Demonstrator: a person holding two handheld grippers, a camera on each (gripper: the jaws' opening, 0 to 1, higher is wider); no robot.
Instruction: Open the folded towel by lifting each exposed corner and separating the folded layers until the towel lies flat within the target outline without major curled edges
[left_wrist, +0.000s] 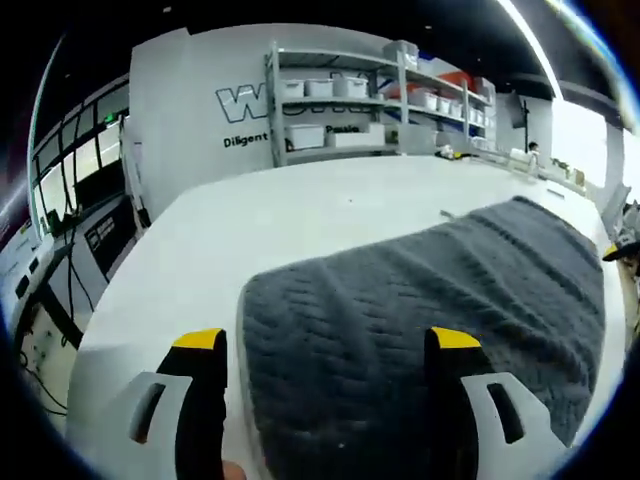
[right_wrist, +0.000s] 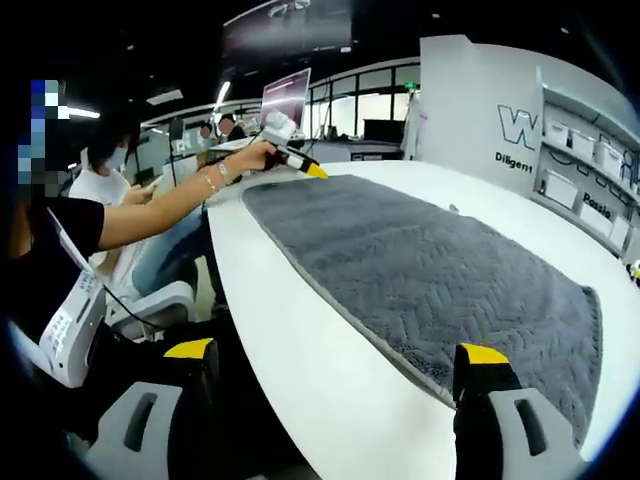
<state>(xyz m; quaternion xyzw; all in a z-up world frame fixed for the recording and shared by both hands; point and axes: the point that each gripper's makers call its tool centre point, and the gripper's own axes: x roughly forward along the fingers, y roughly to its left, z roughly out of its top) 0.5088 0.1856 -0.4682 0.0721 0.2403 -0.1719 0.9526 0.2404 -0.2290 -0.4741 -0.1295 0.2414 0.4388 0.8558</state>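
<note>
Both claws stood open: the left gripper (left_wrist: 328, 345) straddled the near edge of the grey towel (left_wrist: 420, 320), the right gripper (right_wrist: 340, 355) over another end. Each should pinch one layer only on the white table (left_wrist: 250, 230).

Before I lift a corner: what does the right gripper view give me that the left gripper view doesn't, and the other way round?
Right gripper view: the grey towel seen along its length on the white table, a hand holding the left gripper at its far end, and a seated person beyond. Left gripper view: the towel's rounded end up close, between that gripper's open jaws. Both: towel, table, wall shelving.
</note>
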